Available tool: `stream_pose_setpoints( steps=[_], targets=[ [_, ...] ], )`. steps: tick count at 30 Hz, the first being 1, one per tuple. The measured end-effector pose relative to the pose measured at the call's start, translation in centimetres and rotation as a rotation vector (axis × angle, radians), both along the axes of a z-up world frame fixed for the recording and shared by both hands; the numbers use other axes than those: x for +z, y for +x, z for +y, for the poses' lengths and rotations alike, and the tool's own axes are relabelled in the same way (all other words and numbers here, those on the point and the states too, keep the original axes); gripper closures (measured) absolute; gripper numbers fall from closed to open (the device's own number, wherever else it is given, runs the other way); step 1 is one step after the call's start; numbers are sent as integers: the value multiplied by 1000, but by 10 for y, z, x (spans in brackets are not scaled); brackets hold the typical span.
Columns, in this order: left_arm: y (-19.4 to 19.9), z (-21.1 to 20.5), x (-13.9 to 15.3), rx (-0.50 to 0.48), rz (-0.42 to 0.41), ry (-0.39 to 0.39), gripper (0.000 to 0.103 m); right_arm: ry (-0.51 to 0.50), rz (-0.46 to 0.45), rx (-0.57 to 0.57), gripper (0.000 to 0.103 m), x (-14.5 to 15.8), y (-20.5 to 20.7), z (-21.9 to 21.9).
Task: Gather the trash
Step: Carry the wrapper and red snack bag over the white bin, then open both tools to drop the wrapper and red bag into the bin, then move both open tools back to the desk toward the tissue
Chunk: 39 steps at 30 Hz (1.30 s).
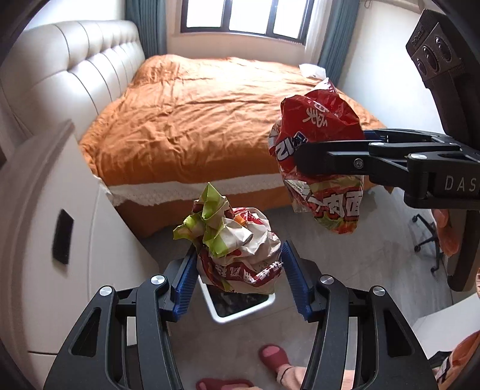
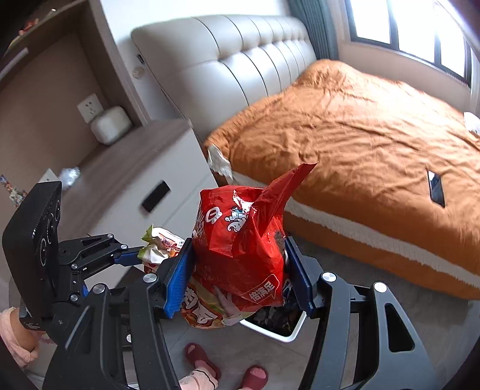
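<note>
Trash fills both of my grips: my left fingers (image 1: pixel 237 264), about half spread, are closed on a crumpled paper wrapper (image 1: pixel 237 243) with green and tan folds, their blue pads pressing its two sides. My right fingers (image 2: pixel 240 276), spread about as far, clamp a red snack bag (image 2: pixel 240 240), its torn corner sticking up. Both bundles hang in the air above a white bin (image 1: pixel 240 309) on the grey floor, the wrapper right over its dark opening, the red bag over it too in the right view. Near the bottom edge I see my feet in red slippers (image 1: pixel 273 357). To the left stands a white nightstand (image 2: pixel 144 186) with a dark drawer handle, a clear crumpled scrap on its top. Beyond lies the bed (image 1: pixel 195 120) under a rumpled orange cover, a dark phone (image 2: pixel 436 187) resting on it, with a padded cream headboard (image 2: pixel 228 63) at left. Farthest off, a window (image 1: pixel 246 15) with grey curtains.
</note>
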<state>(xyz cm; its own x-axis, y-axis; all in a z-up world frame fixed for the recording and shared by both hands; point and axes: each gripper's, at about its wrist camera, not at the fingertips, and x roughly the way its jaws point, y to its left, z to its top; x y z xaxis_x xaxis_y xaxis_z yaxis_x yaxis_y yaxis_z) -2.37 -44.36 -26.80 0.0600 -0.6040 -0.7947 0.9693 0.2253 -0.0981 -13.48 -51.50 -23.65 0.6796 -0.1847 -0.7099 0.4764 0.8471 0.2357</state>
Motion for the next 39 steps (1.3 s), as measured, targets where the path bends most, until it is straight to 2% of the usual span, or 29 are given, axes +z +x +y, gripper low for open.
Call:
stream_pose_setpoints(
  steps=[9,11,15,16,17,18,19,21,25,30,33,36,39],
  targets=[
    [24,-33,-143,-77,124,78,49,102,128,-10,43,-143,30,-26],
    [29,-41,-183,-80,145,97,49,112,157,-7,43,-177,37,-30],
    [37,-51,-239,-95,195,107,47,152,197,-16,42,-237,49,-41],
    [39,-53,-257,-103,207,123,38,151,205,-13,39,-251,53,-42],
    [39,-53,-265,-103,213,131,15,158,213,-4,36,-263,56,-44],
    [40,-52,-275,-92,215,135,4,172,225,3,18,-278,59,-45],
    [44,-52,-286,-74,220,136,5,175,232,-3,4,-288,60,-46],
    [48,-51,-302,-72,241,153,5,192,250,-11,5,-307,61,-49],
    [53,-47,-314,-75,211,171,5,182,285,-29,5,-328,61,-48],
    [60,-40,-304,-72,210,173,5,185,284,-44,5,-319,59,-41],
    [62,-35,-289,-61,216,162,5,177,276,-41,5,-303,62,-39],
    [63,-29,-261,-44,213,141,5,160,262,-25,5,-279,65,-33],
    [63,-23,-235,-33,213,123,5,135,239,-7,5,-244,67,-24]
  ],
)
